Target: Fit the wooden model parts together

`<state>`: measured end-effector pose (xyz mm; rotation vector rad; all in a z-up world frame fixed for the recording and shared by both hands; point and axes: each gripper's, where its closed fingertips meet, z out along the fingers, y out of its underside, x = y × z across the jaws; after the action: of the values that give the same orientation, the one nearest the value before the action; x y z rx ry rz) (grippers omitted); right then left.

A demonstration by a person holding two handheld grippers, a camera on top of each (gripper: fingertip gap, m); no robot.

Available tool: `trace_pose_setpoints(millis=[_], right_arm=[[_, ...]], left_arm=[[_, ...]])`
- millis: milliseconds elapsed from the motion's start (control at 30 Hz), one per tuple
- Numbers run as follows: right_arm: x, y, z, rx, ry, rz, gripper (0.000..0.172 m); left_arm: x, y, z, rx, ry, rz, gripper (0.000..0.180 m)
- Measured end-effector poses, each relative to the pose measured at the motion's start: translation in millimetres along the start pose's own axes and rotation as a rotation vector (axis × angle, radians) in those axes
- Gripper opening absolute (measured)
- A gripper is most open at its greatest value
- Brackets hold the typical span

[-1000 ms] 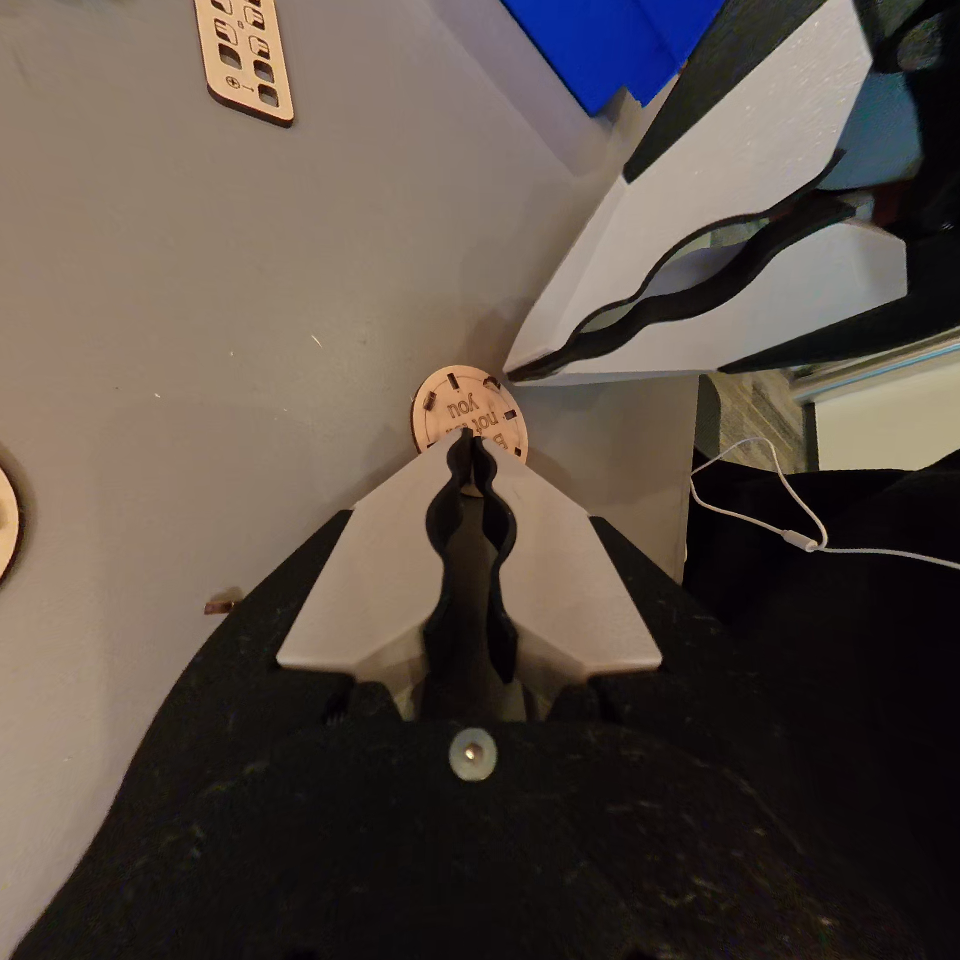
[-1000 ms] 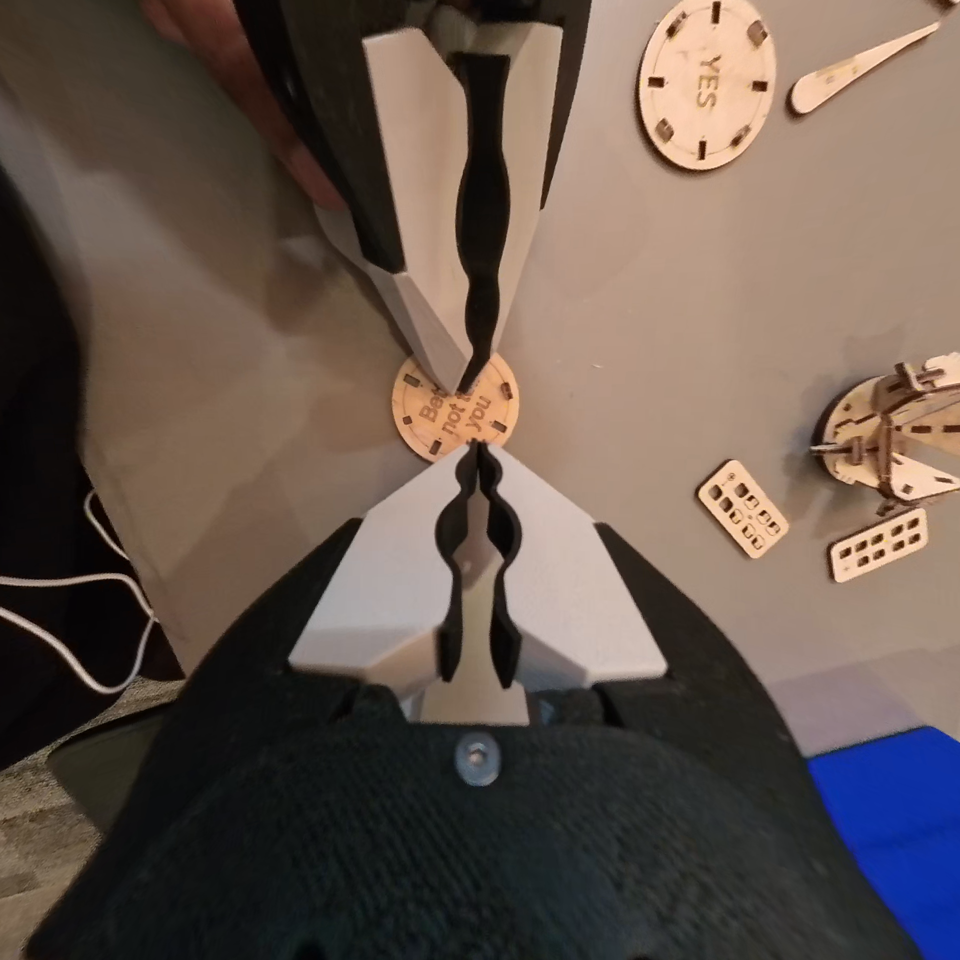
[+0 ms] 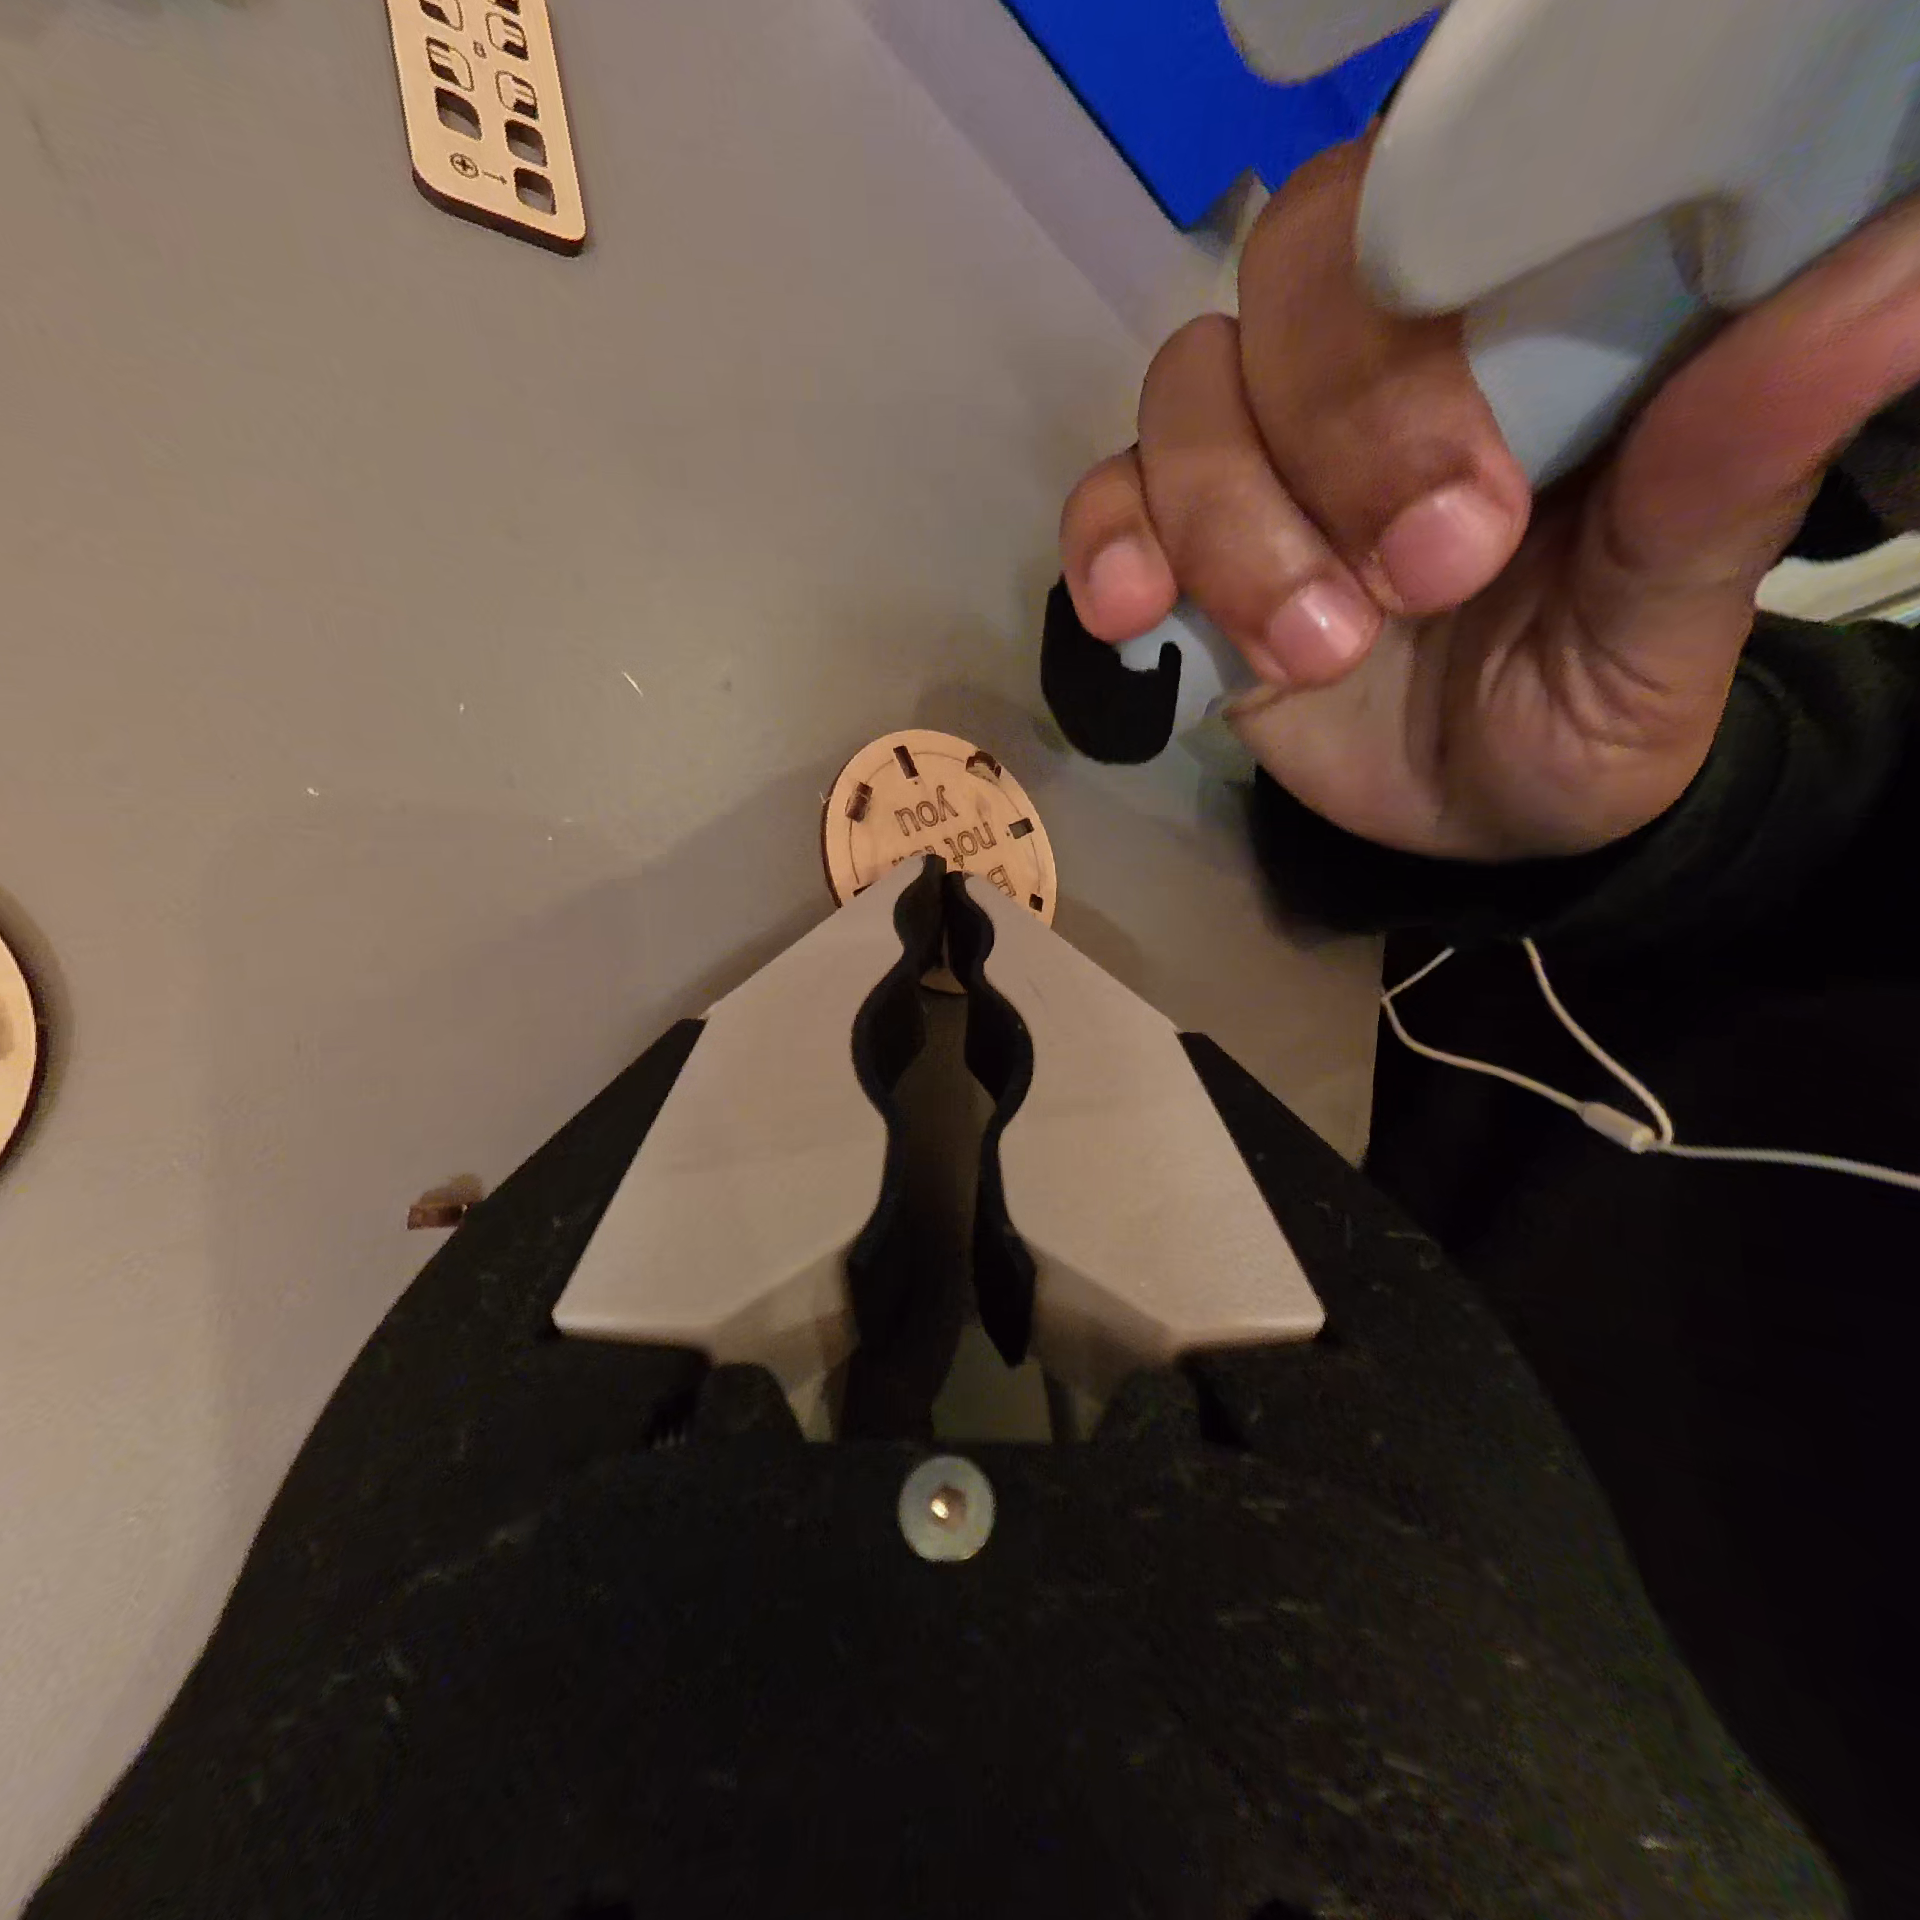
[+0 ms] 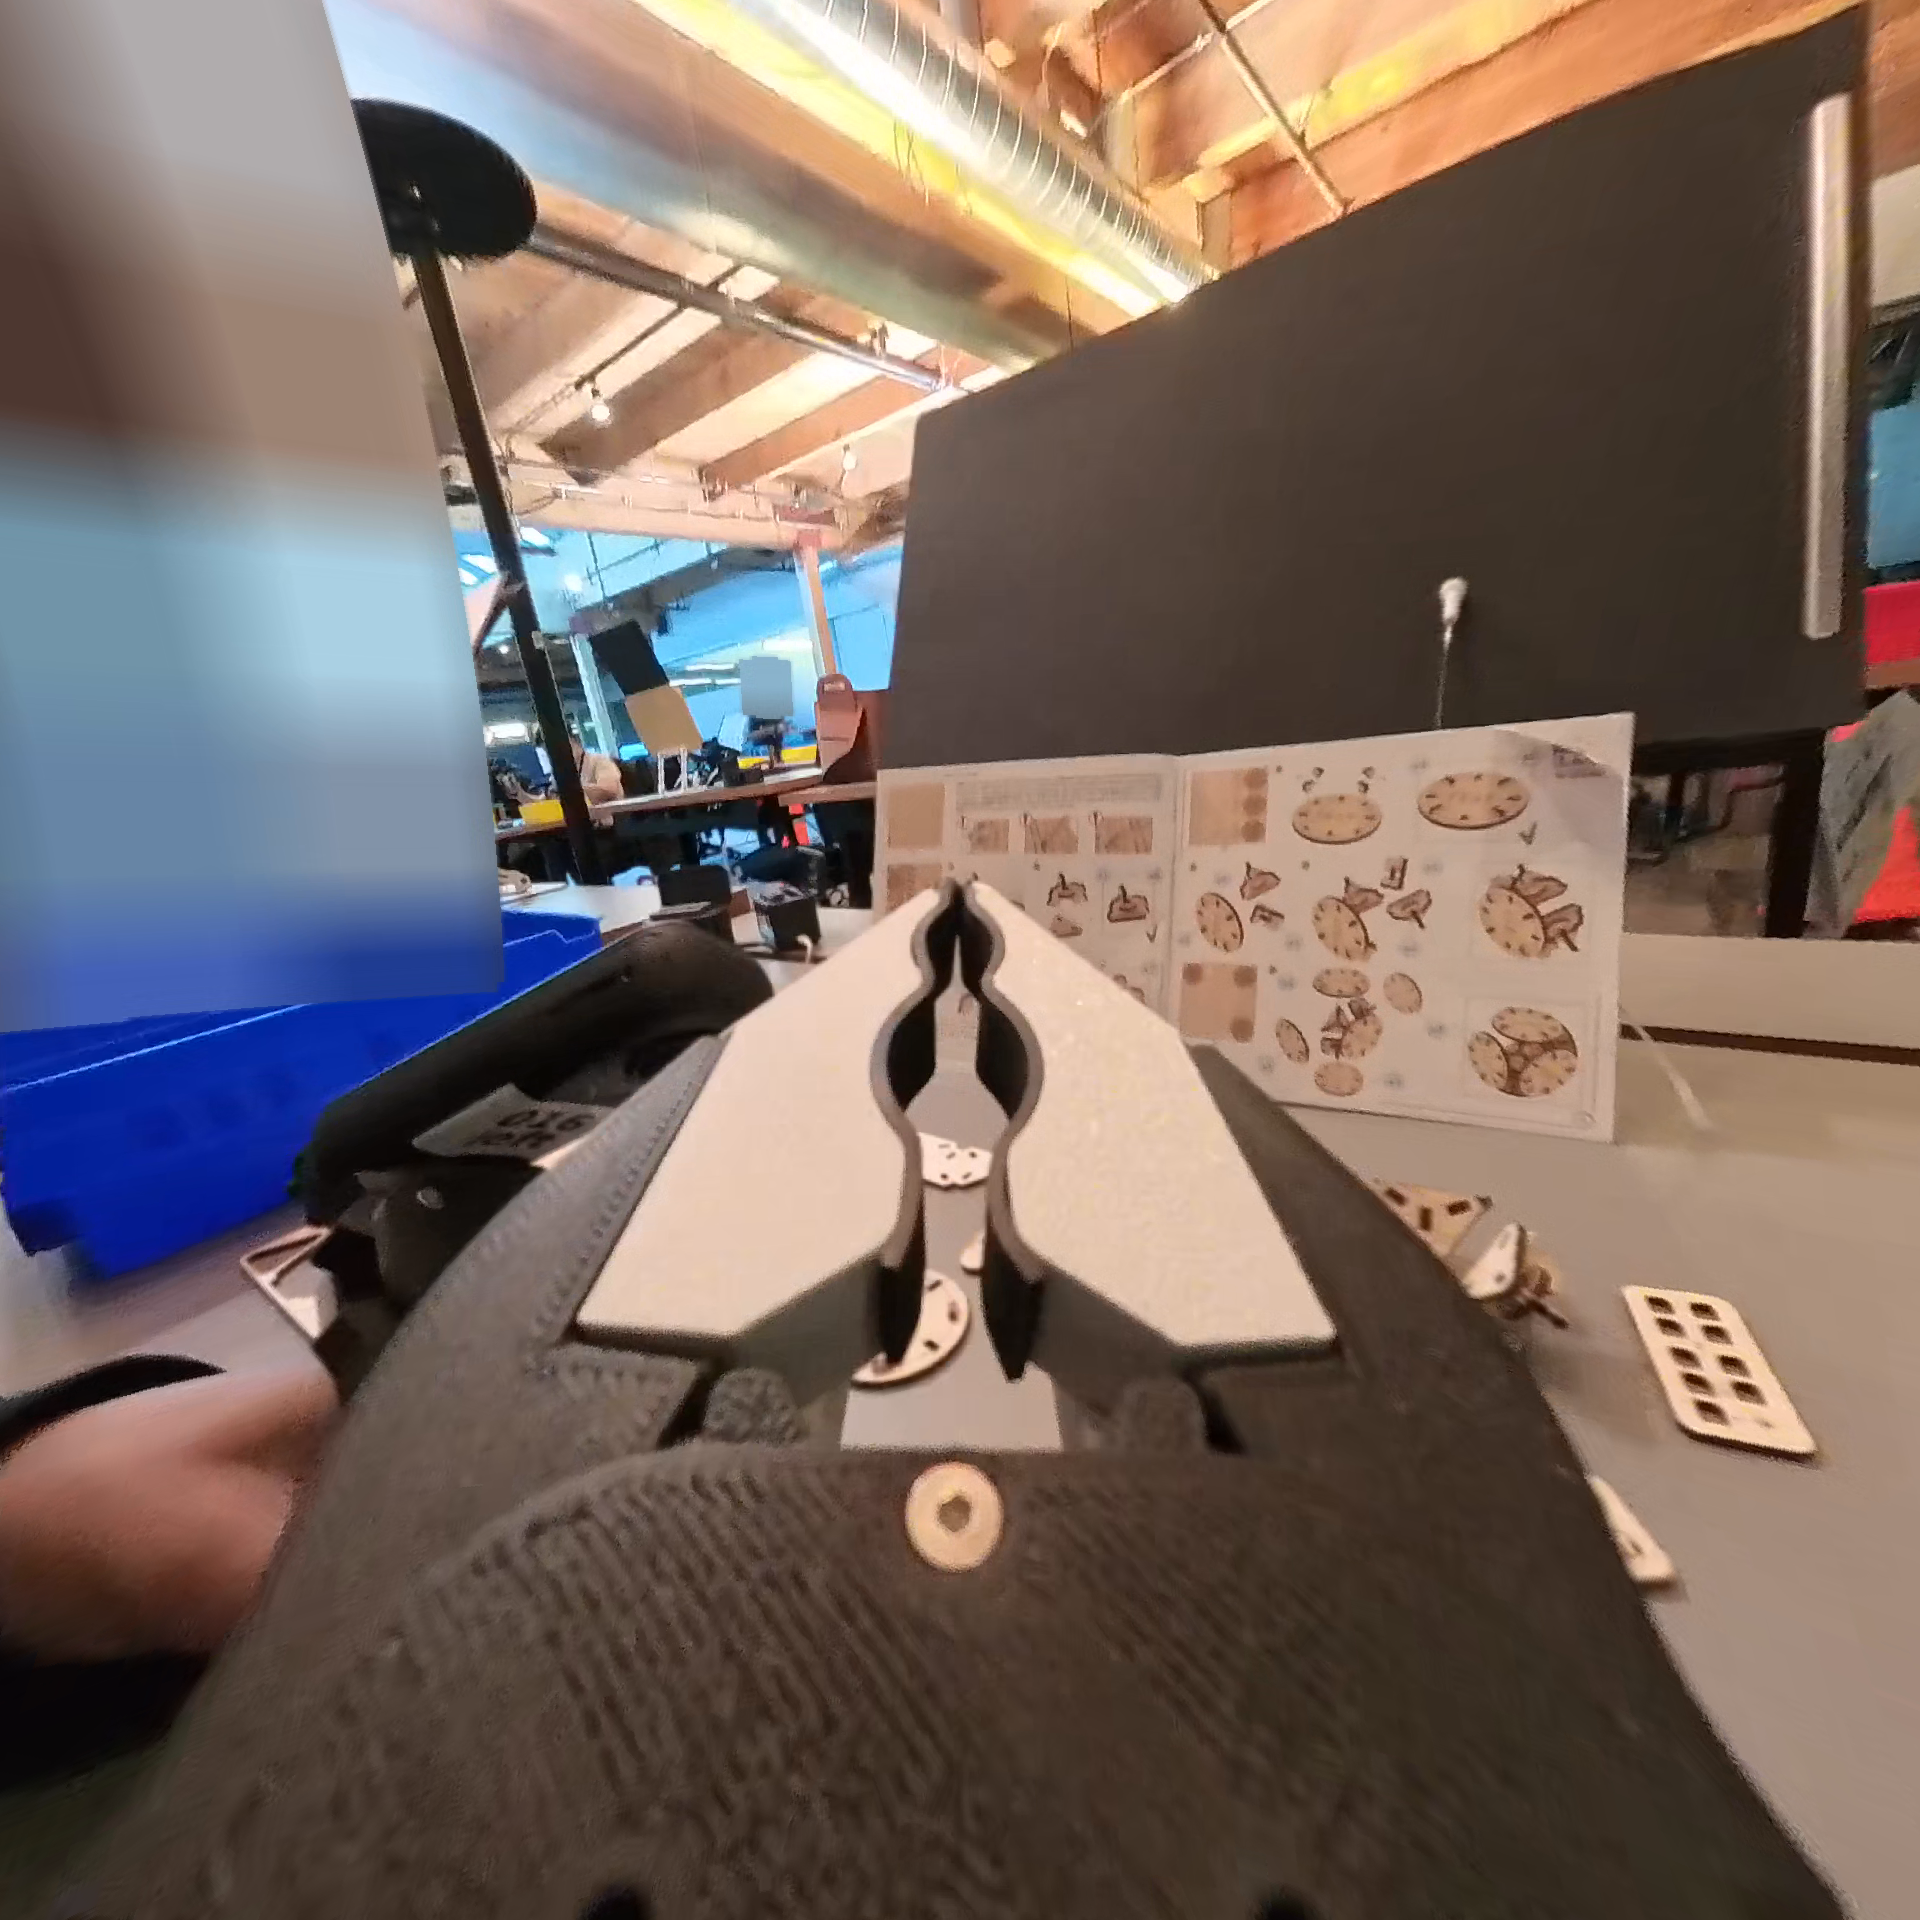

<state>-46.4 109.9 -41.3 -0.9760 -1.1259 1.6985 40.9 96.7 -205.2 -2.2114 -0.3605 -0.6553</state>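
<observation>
A small round wooden disc (image 3: 940, 816) with engraved writing and edge slots lies flat on the grey table (image 3: 520, 623) near its corner. My left gripper (image 3: 935, 871) is shut, and its tips sit over the near part of the disc; nothing is between the pads. My right gripper (image 4: 961, 894) is shut on nothing and is raised, pointing level across the table toward an open instruction booklet (image 4: 1351, 914). In the left wrist view a hand (image 3: 1455, 582) grips the right gripper's grey handle (image 3: 1621, 156) above and to the right of the disc. The left gripper's black body (image 4: 540, 1070) shows in the right wrist view.
A slotted wooden strip (image 3: 488, 114) lies at the back, and part of another disc (image 3: 10, 1039) shows at the left edge. A blue bin (image 4: 208, 1091) stands by the corner. Wooden parts (image 4: 1455, 1216), a slotted strip (image 4: 1714, 1371) and a disc (image 4: 920, 1340) lie below the right gripper. A black panel (image 4: 1351, 520) stands behind. Left tips to right tips: about 20 centimeters.
The right gripper has lifted off the small disc and tilted up to face across the table. The left gripper stays shut over the disc. Both stayed shut.
</observation>
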Motion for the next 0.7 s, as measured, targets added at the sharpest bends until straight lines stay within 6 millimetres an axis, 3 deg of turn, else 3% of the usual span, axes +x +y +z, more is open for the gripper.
trace_pose_setpoints(millis=[167, 300, 433, 567, 700], right_arm=[[0.2, 4.7, 1.8, 0.024, 0.025, -0.015, 0.0], [5.0, 29.9, 9.2, -0.051, 0.03, 0.002, 0.0], [7.0, 9.9, 8.6, 0.005, 0.034, -0.042, 0.0], [-8.2, 1.3, 1.6, 0.024, 0.006, -0.11, 0.0], [-14.5, 26.3, -0.1, -0.047, 0.003, -0.166, 0.0]], left_arm=[[0.0, 0.2, 0.0, -0.001, -0.006, 0.007, 0.0], [4.5, 3.7, 1.8, -0.024, -0.012, 0.059, 0.0], [4.4, 3.7, 1.9, -0.024, -0.014, 0.059, 0.0], [4.4, 4.0, 1.8, -0.025, -0.014, 0.057, 0.0], [4.4, 4.1, 1.7, -0.025, -0.017, 0.059, 0.0]])
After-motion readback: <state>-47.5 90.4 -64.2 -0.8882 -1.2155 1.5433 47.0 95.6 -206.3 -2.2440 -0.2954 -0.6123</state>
